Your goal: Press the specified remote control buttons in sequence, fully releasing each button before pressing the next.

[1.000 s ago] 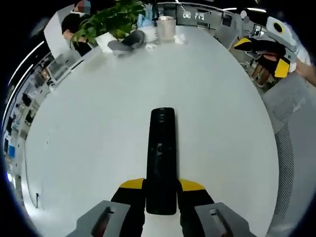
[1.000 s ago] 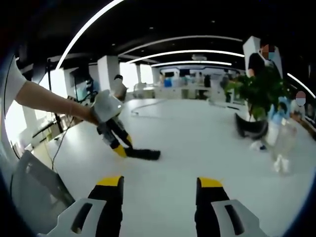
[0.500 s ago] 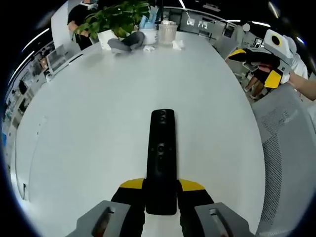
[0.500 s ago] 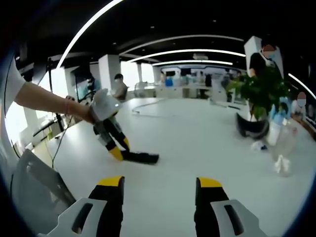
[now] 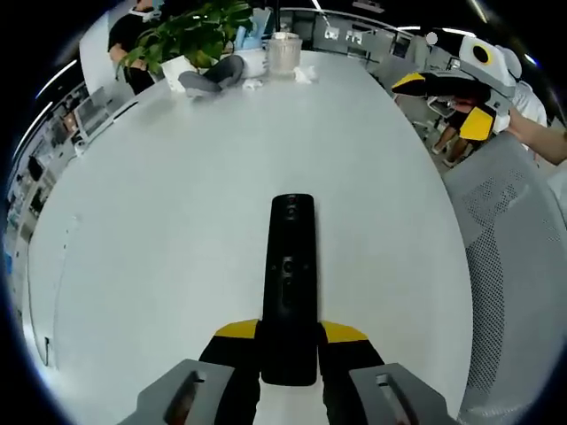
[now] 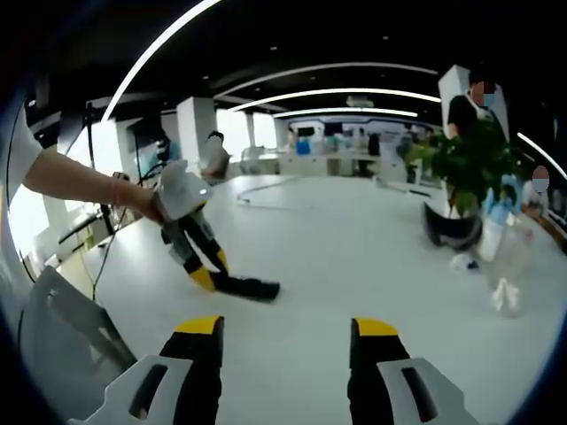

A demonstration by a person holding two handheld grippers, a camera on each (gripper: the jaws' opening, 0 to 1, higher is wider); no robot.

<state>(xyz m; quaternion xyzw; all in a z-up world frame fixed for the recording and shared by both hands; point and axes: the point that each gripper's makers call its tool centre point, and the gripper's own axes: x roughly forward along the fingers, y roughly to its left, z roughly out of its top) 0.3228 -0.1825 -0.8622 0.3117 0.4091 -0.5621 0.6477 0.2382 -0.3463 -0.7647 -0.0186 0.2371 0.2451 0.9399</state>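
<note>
In the left gripper view, left gripper (image 5: 289, 341) clamps the near end of the black remote control (image 5: 290, 283); remote lies flat on the white table (image 5: 159, 230), pointing away along the jaws; right gripper (image 5: 456, 88) hangs off the table's far right edge, jaws apart, gripping nothing; plant (image 5: 182, 35) and clear jar (image 5: 283, 53) at the far end. In the right gripper view, right gripper (image 6: 288, 341) jaws wide, nothing between them; left gripper (image 6: 202, 274) at left, closed on the remote (image 6: 244, 287) on the table (image 6: 354, 257); plant (image 6: 465, 168) at right.
</note>
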